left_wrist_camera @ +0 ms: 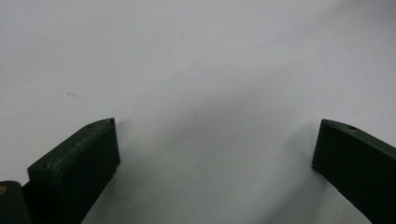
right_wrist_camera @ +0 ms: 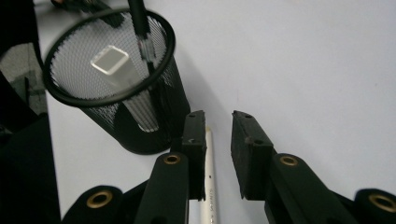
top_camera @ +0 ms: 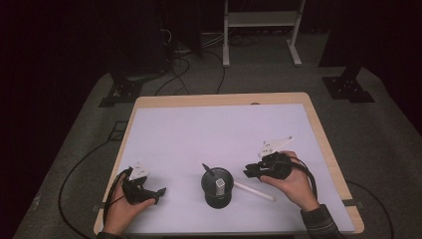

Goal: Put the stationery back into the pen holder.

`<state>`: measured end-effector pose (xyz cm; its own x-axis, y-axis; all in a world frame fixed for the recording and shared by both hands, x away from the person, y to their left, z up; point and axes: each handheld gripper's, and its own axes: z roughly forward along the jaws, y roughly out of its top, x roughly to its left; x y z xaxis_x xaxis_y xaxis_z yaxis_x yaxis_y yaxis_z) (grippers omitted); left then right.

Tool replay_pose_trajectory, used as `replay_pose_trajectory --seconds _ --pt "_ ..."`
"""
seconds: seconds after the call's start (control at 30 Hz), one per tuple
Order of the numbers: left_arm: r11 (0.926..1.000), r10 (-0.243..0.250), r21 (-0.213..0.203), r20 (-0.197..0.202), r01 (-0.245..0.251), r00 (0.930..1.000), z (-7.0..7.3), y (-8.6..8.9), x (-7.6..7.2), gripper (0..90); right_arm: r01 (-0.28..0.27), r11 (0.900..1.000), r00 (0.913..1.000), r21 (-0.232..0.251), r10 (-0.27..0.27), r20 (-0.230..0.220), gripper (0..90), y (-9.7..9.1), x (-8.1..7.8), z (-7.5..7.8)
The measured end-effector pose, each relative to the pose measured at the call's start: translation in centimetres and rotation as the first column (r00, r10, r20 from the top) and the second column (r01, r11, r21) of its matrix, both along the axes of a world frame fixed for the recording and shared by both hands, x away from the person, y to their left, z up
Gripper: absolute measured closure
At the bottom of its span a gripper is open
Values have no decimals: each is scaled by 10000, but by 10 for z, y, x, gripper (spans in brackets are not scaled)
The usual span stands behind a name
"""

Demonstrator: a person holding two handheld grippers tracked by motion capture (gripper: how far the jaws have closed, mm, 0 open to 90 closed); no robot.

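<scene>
Closest up, right gripper with its black jaws set narrow, straddling a white pencil lying flat on the pale table cover; left jaw right against the pencil's side, right jaw with a sliver of gap, so not clamped, just around it. Pencil tip pointing toward the black mesh pen cup, which sits just beside the jaw tips, upright. Inside the cup: a white square-ended marker leaning, plus a dark pen sticking out past the rim. From the high view, same cup near the front middle of the table, pencil lying on the cover to its right at a slant, right gripper hovering low over the cup end of it, hand coming in from the bottom right. Over at the left front corner, left gripper resting low on the cover, well apart from the cup. Up close in the left gripper view, jaws spread wide, nothing between them but bare cover. Wooden table edge showing around the cover.
</scene>
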<state>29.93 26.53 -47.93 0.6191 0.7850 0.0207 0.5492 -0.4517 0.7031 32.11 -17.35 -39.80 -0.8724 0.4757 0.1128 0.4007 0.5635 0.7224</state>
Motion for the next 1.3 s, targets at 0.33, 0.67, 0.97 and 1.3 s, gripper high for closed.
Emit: replay_pose_trajectory --seconds 0.33,0.67,0.97,1.3 --pt "10000 -1 2 -3 1 10000 0 0 0 0 -14 9973 9995 -731 -8 -303 722 11 3 -22" --pt "10000 0 2 -4 0 10000 0 0 0 0 -55 9937 9982 -1118 -13 -606 696 19 5 -38" --pt "10000 1 2 -5 -1 10000 0 0 0 0 -111 9896 9969 -1434 -2 -787 687 27 6 -48" --pt "10000 1 1 -6 -1 10000 0 0 0 0 -226 9810 9962 -1925 58 -873 687 37 5 -56"
